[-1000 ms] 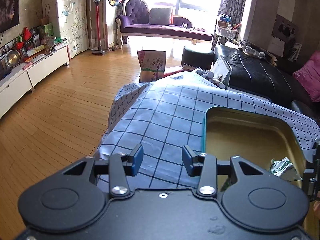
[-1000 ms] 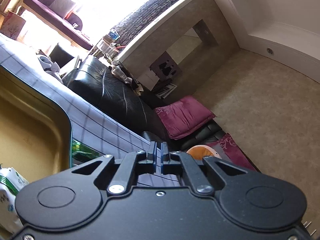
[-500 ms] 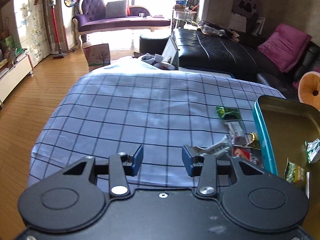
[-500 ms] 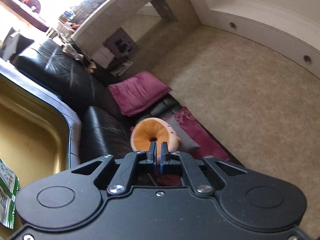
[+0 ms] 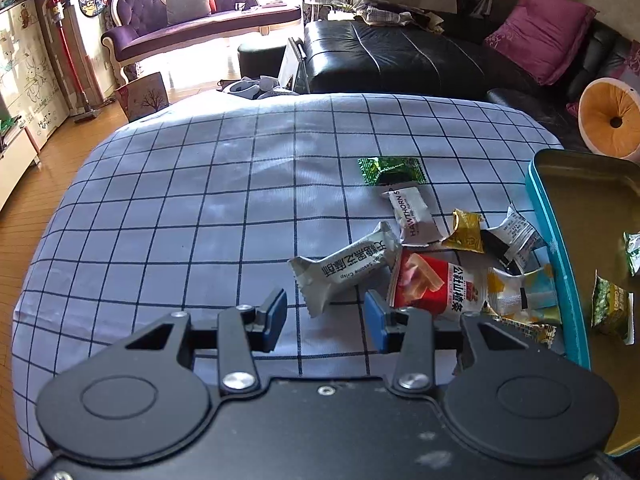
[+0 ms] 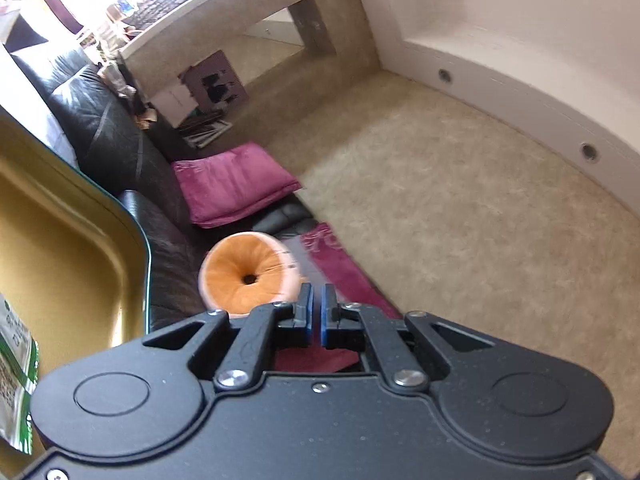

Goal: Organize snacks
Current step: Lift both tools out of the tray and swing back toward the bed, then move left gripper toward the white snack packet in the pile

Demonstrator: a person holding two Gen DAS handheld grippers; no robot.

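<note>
Several wrapped snacks lie in a loose pile on the checked cloth. A grey sesame crisp packet lies nearest my left gripper, which hangs open just in front of it, nothing between its pads. A red packet, a white hawthorn bar and a green packet lie further right and back. The teal tin with a gold inside stands at the right and holds a few green packets. My right gripper is shut and empty, pointing over the tin's corner at the sofa.
A black leather sofa with a magenta cushion and an orange round cushion runs behind the table. Wooden floor and a white cabinet lie to the left. A purple chaise stands by the window.
My left gripper has swung towards the snack pile and dipped, so the packets now fill the view in front of it. My right gripper has swung away from the tin towards the sofa cushions.
</note>
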